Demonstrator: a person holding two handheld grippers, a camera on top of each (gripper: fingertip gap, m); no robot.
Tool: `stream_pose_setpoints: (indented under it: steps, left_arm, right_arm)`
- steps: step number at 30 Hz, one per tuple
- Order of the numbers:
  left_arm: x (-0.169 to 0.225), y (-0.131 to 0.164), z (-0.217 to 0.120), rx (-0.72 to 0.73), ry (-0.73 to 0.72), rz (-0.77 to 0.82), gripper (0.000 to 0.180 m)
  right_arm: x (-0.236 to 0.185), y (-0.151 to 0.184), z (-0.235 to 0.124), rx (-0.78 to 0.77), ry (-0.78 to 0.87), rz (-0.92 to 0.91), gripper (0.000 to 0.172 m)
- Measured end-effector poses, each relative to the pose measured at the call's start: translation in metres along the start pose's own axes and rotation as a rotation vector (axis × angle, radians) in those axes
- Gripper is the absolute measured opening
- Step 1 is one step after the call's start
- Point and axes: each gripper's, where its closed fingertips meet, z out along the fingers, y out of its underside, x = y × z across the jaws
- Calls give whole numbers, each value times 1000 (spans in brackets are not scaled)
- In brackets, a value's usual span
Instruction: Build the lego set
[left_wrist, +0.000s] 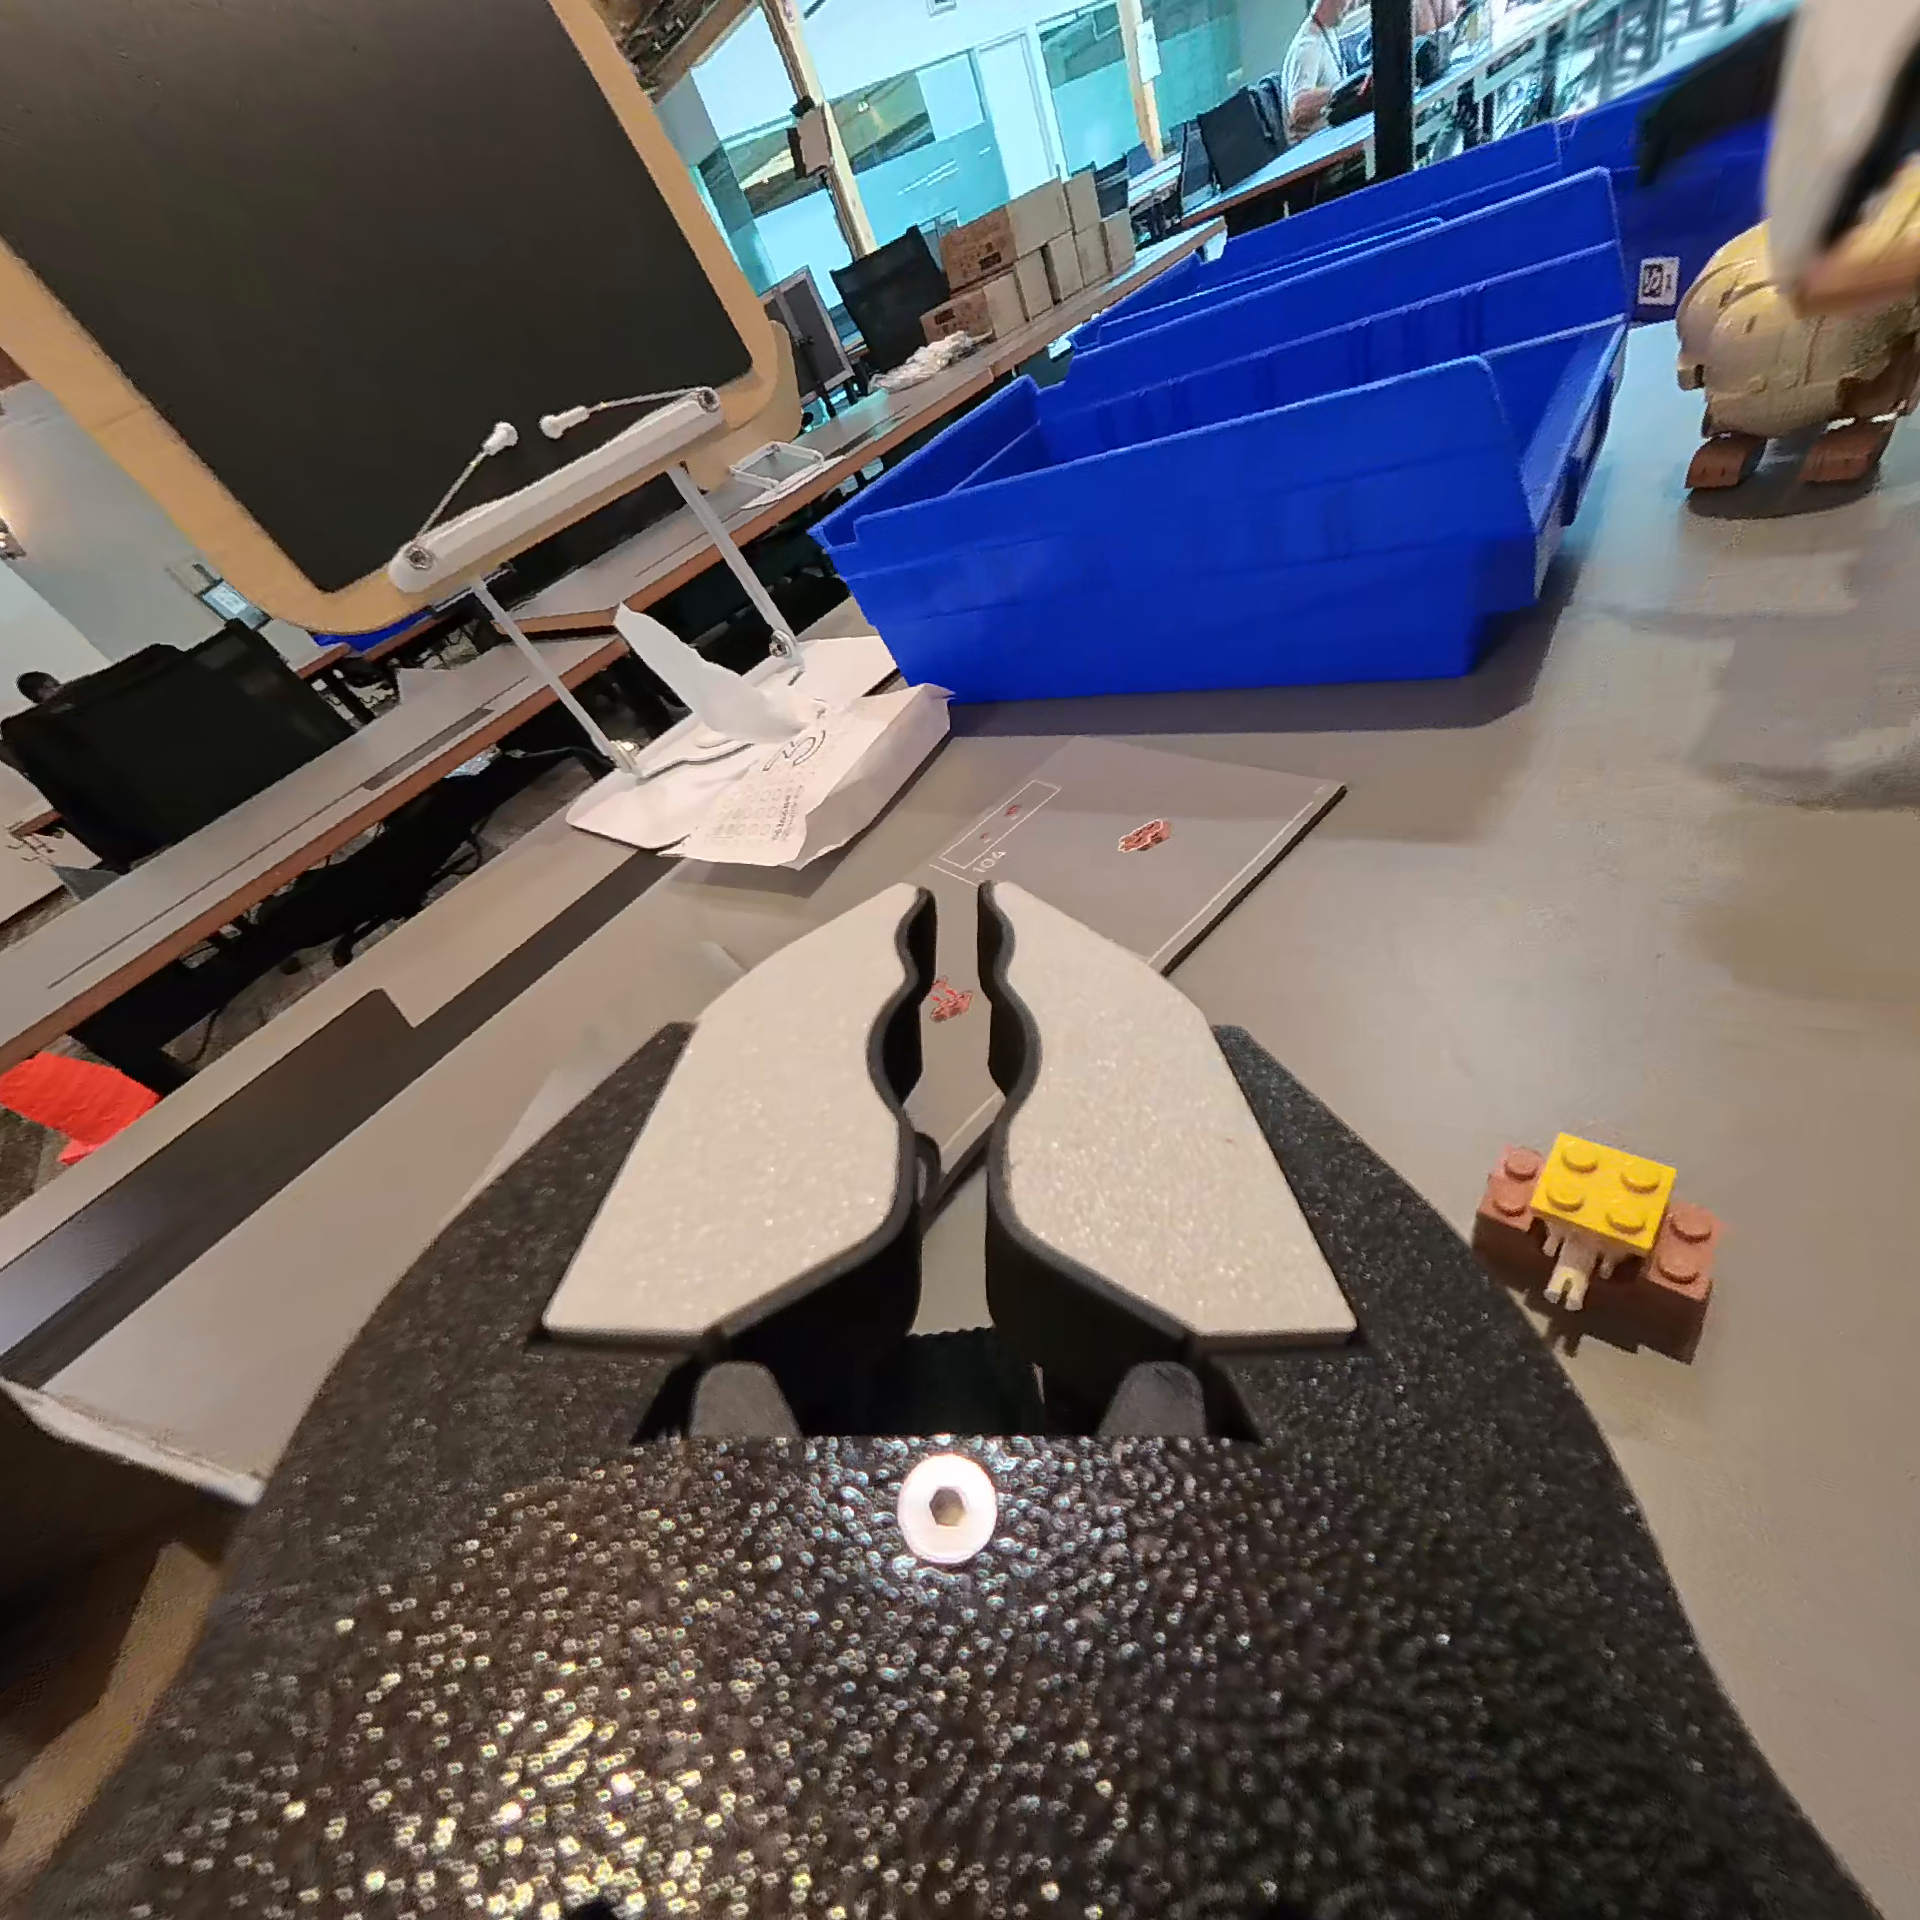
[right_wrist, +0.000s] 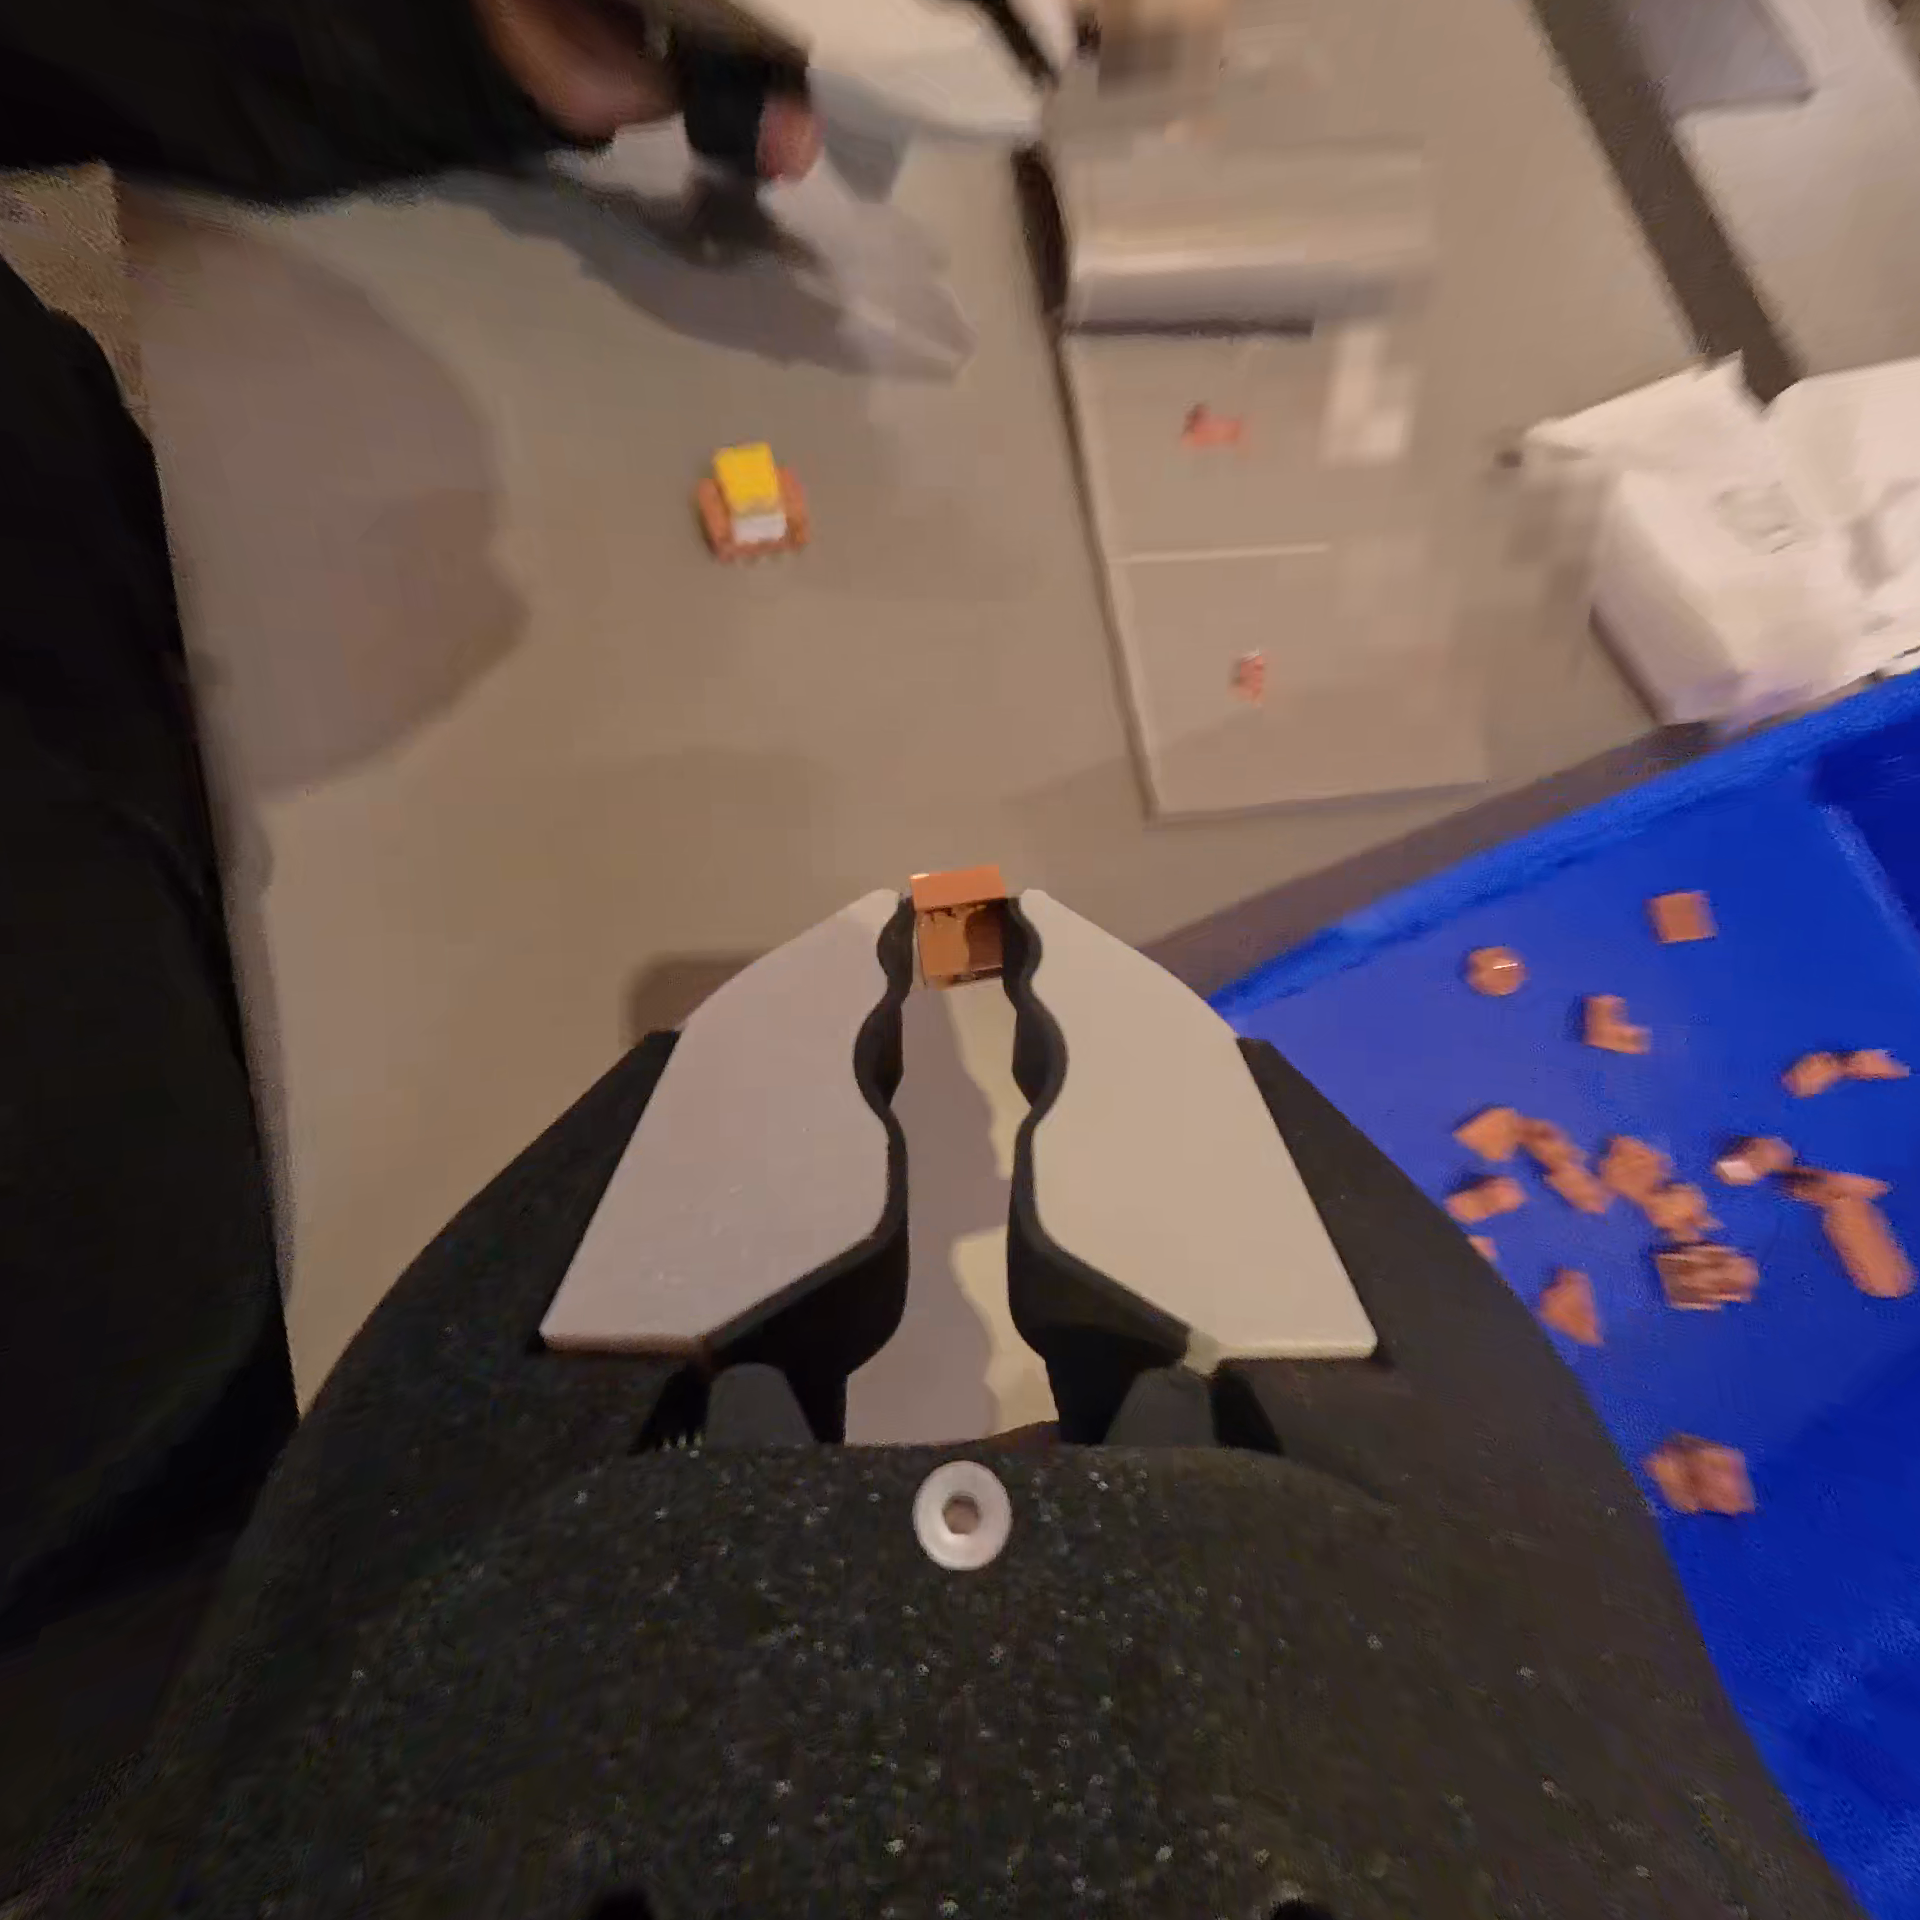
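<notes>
My right gripper (right_wrist: 958, 914) is shut on a small brown brick (right_wrist: 951, 940), pinched at the fingertips and held above the grey table (right_wrist: 520, 779), just left of a blue bin (right_wrist: 1558, 1039). My left gripper (left_wrist: 956, 899) has its fingers a narrow gap apart with nothing between them. It hovers low over a grey instruction booklet (left_wrist: 1195, 831). A small build of a yellow brick on brown bricks (left_wrist: 1595, 1242) stands on the table to its right; it also shows in the right wrist view (right_wrist: 750, 504). The right view is blurred.
The blue bin holds several loose brown pieces (right_wrist: 1662, 1184). More blue bins (left_wrist: 1247, 540) stand behind the booklet. A tan brick model (left_wrist: 1787, 353) is at the far right. A dark board on a stand (left_wrist: 364, 260) and a white tissue pack (left_wrist: 790, 779) are at the left.
</notes>
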Motion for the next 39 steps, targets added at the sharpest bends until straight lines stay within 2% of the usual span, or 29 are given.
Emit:
stream_pose_setpoints:
  steps: [4, 6, 8, 12, 15, 18, 21, 24, 29, 39]
  left_arm:
    - [7, 3, 3, -13, 15, 16, 6]
    - [9, 6, 4, -26, 19, 26, 6]
    - [11, 8, 5, -34, 18, 40, 6]
    - [11, 9, 4, -32, 9, 69, 5]
    - [8, 9, 3, -28, -4, 71, 5]
    - [1, 10, 3, -17, -30, 78, 5]
    - [-7, 10, 0, 4, -63, 101, 5]
    - [-15, 6, -2, 44, -95, 105, 5]
    - [-24, -1, -3, 110, -135, 79, 4]
    - [-30, 2, 2, 82, -182, 109, 4]
  right_arm:
    - [-32, 36, 51, -72, 36, 38, 16]
    - [-36, 48, 63, -113, 37, 59, 19]
    - [-30, 46, 56, -113, 47, 42, 30]
    - [-1, 19, 12, -33, 51, 46, 30]
    - [57, 11, -31, -30, 193, 28, 25]
    - [125, 24, -64, -82, 361, 65, 26]
    - [162, 32, -83, -80, 419, 87, 26]
    - [176, 40, -87, -101, 427, 46, 26]
    - [178, 53, -74, -138, 345, -33, 26]
    - [190, 62, -51, -138, 229, -95, 26]
